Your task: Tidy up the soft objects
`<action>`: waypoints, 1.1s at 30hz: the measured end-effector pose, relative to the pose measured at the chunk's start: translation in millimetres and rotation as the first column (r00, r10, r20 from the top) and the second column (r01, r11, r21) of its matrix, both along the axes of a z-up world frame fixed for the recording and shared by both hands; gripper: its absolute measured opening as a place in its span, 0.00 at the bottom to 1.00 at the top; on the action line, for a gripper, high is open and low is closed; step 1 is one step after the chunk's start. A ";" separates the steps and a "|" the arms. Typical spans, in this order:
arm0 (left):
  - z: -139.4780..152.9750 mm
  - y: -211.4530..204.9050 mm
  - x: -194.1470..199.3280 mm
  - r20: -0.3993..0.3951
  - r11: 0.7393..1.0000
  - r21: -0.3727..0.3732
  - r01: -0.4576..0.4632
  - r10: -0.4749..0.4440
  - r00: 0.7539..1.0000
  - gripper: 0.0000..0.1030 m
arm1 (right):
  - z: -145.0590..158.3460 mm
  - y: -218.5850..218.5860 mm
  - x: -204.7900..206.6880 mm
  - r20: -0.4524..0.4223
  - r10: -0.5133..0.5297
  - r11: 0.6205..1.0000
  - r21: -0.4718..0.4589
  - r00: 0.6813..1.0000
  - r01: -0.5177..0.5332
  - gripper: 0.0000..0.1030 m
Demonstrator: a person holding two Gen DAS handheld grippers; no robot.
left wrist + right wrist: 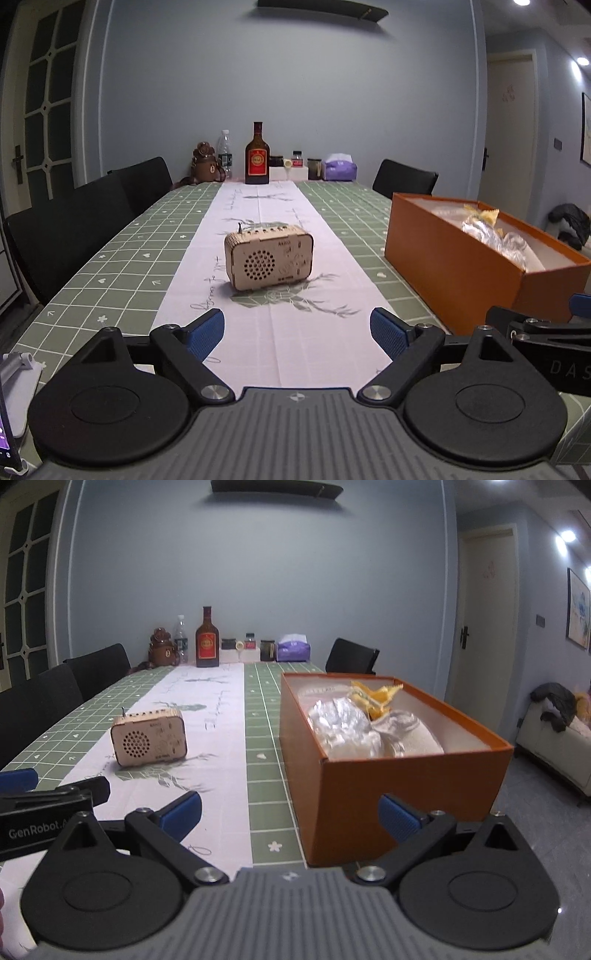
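Orange box [399, 794] sits at right of centre in the right wrist view, lid off, on the green checked table [266, 701]; inside lie crinkled clear bags [343, 731] and a yellow wrapper [373, 698], heaped toward the near end (likely the soft things already gathered, the box serving as their bin); wooden radio [269, 258] stands upright on the pale runner [258, 332], mid-frame in the left wrist view, well apart from the box; it looks hard, so probably not part of the sorting; bottles, a jar and a purple tissue pack [339, 169] line the far table edge, upper centre.

Left gripper [297, 330]: jaws spread wide, nothing between the blue pads [207, 332], only bare runner below; touching nothing.
Right gripper [291, 816]: jaws likewise wide and empty, its right pad in front of the box's near wall; whether it touches the cardboard cannot be told.
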State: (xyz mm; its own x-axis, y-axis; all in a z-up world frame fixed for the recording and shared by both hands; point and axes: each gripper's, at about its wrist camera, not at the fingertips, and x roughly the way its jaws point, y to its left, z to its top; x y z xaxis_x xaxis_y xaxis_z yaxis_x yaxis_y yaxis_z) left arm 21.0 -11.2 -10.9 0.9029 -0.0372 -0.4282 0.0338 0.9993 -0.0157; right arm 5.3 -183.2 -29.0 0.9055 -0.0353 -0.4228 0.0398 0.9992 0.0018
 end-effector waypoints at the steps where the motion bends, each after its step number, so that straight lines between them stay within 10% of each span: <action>1: -1.2 -1.4 -0.7 -0.004 1.000 0.009 -0.001 0.001 1.000 1.00 | -1.3 -1.1 -0.8 -0.003 -0.002 1.000 0.008 1.000 0.002 0.97; 33: -2.5 -9.7 1.1 -0.030 1.000 0.030 0.009 -0.008 1.000 1.00 | -3.0 -3.9 -4.3 0.012 0.011 0.999 0.038 1.000 -0.011 0.97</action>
State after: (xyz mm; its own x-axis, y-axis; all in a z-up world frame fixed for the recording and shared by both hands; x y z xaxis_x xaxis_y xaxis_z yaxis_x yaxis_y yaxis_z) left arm 22.1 -20.9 -13.4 0.8892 -0.0318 -0.4564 0.0424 0.9990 0.0131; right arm 1.0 -187.1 -32.0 0.9109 -0.0095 -0.4126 0.0287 0.9988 0.0403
